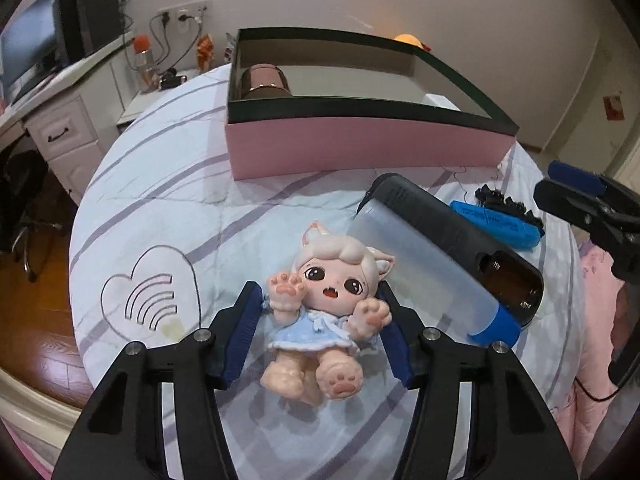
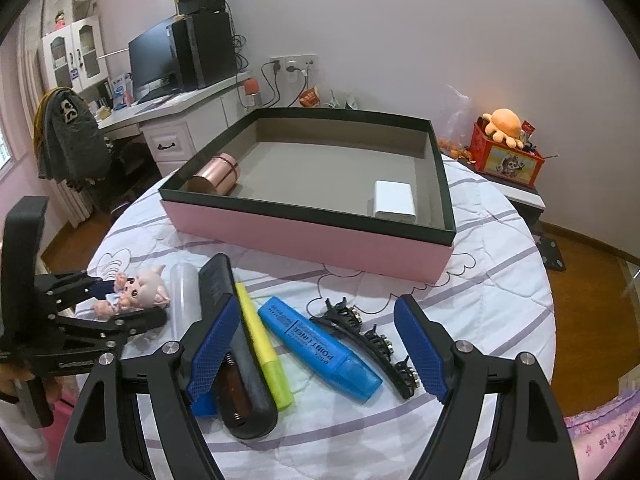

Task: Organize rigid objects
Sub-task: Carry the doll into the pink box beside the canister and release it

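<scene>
- My left fingers (image 1: pixel 318 330) have closed partway, pads touching the doll (image 1: pixel 326 312) between them.
- My right fingers (image 2: pixel 318 350) stand wide, empty, over the markers (image 2: pixel 320 350).
- Risk: the rounded doll may slip; the box (image 1: pixel 360 148) lies beyond.

Open bedding (image 1: pixel 160 208) left of the doll (image 1: pixel 320 312); crowded right by clear tube (image 1: pixel 420 280), black case (image 1: pixel 452 228), blue marker (image 2: pixel 320 350), hair clip (image 2: pixel 368 340). Blocked behind by pink box (image 2: pixel 308 240); wide bare floor inside between copper roll (image 2: pixel 218 174) and white block (image 2: pixel 394 199).
</scene>
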Tool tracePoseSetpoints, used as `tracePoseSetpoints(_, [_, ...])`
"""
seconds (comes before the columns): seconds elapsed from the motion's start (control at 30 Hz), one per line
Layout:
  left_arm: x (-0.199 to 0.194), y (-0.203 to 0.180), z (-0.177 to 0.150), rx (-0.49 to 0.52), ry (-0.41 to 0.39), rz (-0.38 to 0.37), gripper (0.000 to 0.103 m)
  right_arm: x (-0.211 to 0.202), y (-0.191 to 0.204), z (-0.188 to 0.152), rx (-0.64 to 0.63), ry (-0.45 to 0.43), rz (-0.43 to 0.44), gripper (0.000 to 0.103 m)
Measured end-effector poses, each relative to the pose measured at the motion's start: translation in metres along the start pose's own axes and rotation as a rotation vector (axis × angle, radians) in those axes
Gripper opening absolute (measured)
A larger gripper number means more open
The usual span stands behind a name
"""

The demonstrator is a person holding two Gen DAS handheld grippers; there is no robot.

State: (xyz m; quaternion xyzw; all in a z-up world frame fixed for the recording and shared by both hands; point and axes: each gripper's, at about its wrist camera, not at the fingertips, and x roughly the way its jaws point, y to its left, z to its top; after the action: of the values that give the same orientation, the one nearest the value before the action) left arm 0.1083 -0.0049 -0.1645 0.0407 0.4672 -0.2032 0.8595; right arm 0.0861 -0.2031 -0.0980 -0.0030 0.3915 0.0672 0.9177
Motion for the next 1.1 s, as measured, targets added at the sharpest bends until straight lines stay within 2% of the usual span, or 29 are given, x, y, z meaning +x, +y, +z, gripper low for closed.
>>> tracePoseSetpoints(0.27, [-0.012, -0.001, -0.006, -0.094, -0.038, 0.049, 0.057, -0.009, -0.005, -0.002, 0.003, -0.015, 0.007, 0.081])
tracePoseSetpoints(0.53, [-0.034, -0.015, 0.006, -0.088, -0.088, 0.088, 0.057, -0.014, -0.006, -0.001, -0.003, -0.032, 0.024, 0.081])
tracePoseSetpoints(0.83, [-0.047, -0.031, 0.063, -0.065, -0.170, 0.090, 0.057, -0.022, -0.020, 0.016, 0.009, -0.088, 0.011, 0.081])
tracePoseSetpoints(1.1, [-0.016, -0.032, 0.132, -0.073, -0.175, 0.070, 0.057, -0.009, -0.045, 0.038, 0.037, -0.115, 0.007, 0.081])
